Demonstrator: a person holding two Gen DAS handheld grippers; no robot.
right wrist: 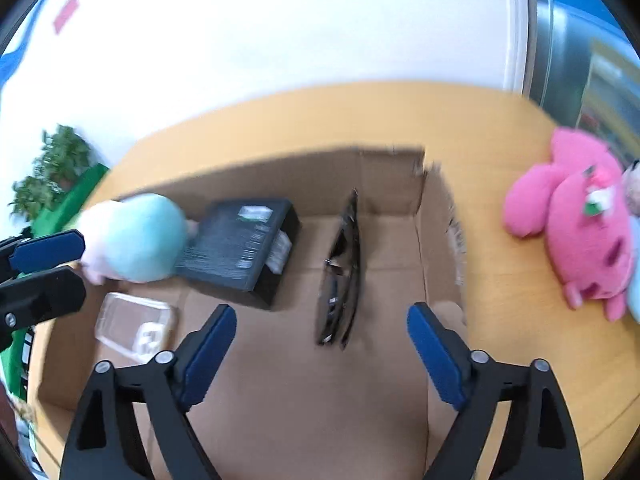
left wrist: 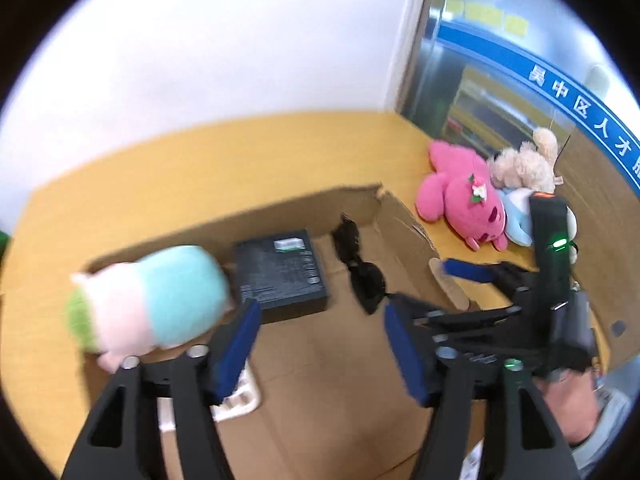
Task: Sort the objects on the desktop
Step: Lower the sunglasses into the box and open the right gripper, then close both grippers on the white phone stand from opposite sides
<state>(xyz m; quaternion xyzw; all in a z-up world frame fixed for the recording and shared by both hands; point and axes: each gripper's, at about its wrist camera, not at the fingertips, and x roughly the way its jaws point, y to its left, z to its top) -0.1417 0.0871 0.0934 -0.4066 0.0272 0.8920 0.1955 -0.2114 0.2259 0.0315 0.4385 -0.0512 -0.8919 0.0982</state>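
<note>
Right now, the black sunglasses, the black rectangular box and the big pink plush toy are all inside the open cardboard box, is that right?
Not quite. The black sunglasses and the black rectangular box lie inside the open cardboard box, but the big pink plush toy lies outside it on the yellow wooden table, to the box's right. The right wrist view shows this.

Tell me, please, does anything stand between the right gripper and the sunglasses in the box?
Nothing visible does: the right gripper is open above the bare cardboard box floor, and the sunglasses lie straight ahead between its fingers.
</note>
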